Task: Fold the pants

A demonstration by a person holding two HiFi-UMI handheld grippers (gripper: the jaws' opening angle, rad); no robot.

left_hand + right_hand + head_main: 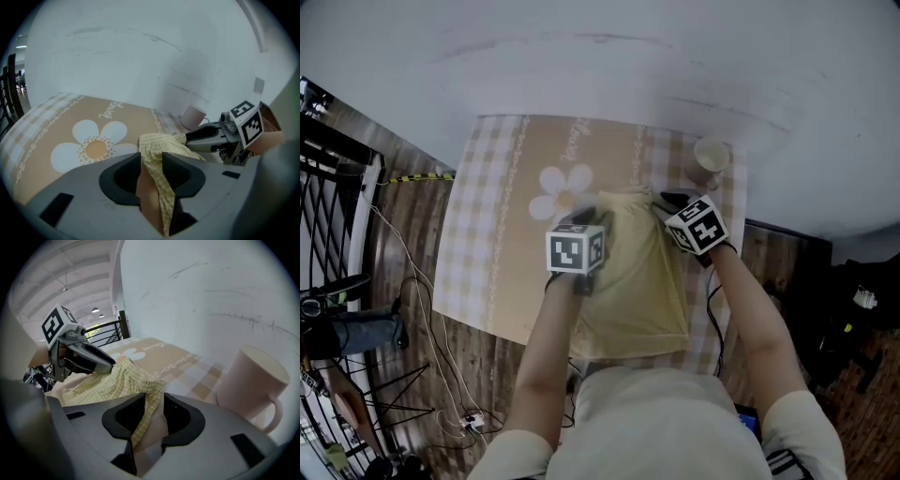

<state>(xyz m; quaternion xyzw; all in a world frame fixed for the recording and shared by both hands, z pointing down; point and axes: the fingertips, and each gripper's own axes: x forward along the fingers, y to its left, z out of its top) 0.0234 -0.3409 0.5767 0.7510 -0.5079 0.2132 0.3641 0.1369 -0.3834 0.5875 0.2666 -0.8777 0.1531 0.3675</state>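
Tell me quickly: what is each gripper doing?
Left gripper: open, the pants between its jaws, unpinched.
Right gripper: open, the pants between its jaws too.

Table (455,286) under flowered cloth (502,202) — yellow pants (637,281) and, seemingly, a mug (710,157) on it.

1. The person wore a pale cream short-sleeved shirt (675,422), with dark stripes at the hem of the right sleeve (797,427).
2. The left gripper (596,217) and right gripper (664,200) had grey bodies and dark jaws.
3. Each carried a white cube (577,249) printed with black square markers.
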